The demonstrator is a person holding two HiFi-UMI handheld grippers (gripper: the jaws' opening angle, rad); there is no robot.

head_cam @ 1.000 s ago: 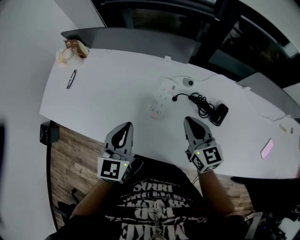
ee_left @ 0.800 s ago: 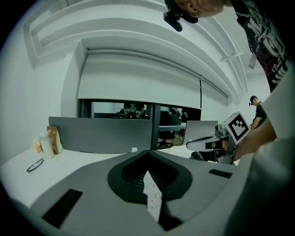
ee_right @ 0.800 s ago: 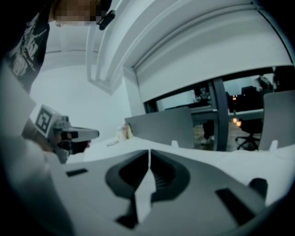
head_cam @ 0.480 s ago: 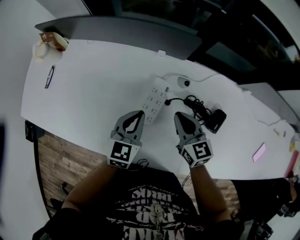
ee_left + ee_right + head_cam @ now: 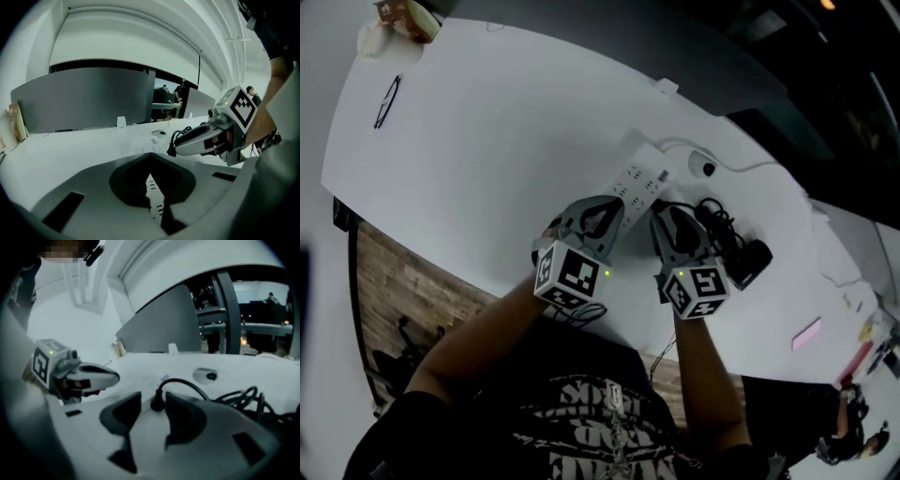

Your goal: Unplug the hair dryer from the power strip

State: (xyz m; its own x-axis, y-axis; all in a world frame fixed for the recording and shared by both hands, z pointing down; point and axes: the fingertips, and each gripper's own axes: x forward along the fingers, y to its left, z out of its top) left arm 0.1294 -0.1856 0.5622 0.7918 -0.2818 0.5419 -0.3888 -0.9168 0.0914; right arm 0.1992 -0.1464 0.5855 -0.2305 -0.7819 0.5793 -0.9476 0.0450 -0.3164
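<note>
Head view first: power strip lies on the white table. The left gripper is over the near end of the strip. The right gripper is just beside the strip, on its right side. The black hair dryer lies further right of the strip, and its tangled cord is between it and the strip. A small round white thing sits near the far end of the strip. A pair of glasses lies well away to the left of the strip

Left gripper view next: the left gripper has its jaws together at the tips, and it holds nothing. A bit of the power strip shows through the hole behind the tips. The right gripper is low over the strip on the right. The black plug is at its tips, and the cord loops up behind it

Right gripper view last: the right gripper has its jaws apart, and they are opening. The plug stands upright in the strip, in the gap between the jaw tips, and the pads do not squeeze it. The cord bends away from the plug to the right. The left gripper is over the left part of the strip, with its jaws closed
</note>
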